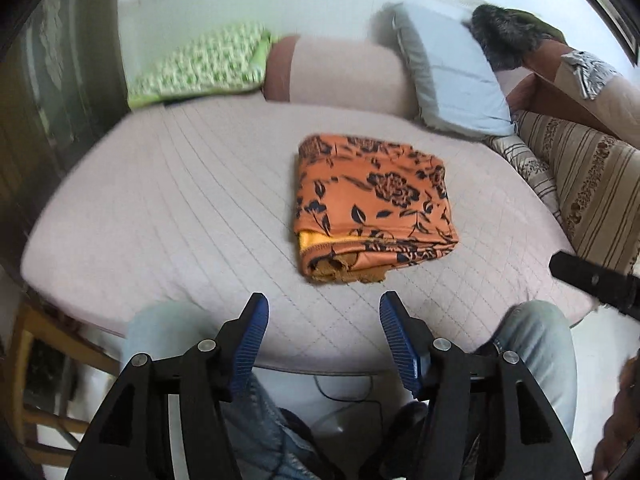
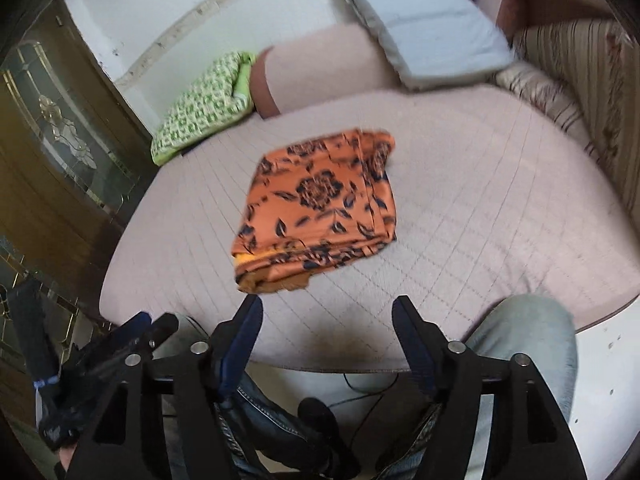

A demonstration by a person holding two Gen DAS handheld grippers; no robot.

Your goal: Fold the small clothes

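Bed (image 1: 140,200) fills both views: pink quilted cover, stitched in a grid, bare over most of its top. It serves as landmark for everything below.

At the bed's head: a pink bolster (image 1: 344,72), a pale blue pillow (image 1: 452,76) leaning on it, a green patterned cushion (image 1: 200,64) toward the wardrobe side. A striped beige cushion (image 1: 580,184) lines one flank of the bed.

Near the bed's middle: the orange floral garment (image 1: 372,204), folded into a compact rectangle of several layers. A yellow lining shows at the edge nearest the foot, where the hem looks a little ragged (not fully squared, as far as the blur allows).

Just off the bed's foot edge: the person's knees in pale jeans (image 1: 536,344).

Left gripper (image 1: 324,320) hangs over the foot edge, jaws apart, nothing between the blue pads. Right gripper (image 2: 328,320) sits likewise over the foot edge, jaws spread, empty. Both are well apart from the garment; neither touches cloth.

Judgement: the fold on this piece looks finished and released; the step in hand is the pull-back after the last fold. Next move probably calls for either a light tidy of the loose foot-side edge, or setting this piece aside and bringing a fresh one onto the bed. No other unfolded item is visible.
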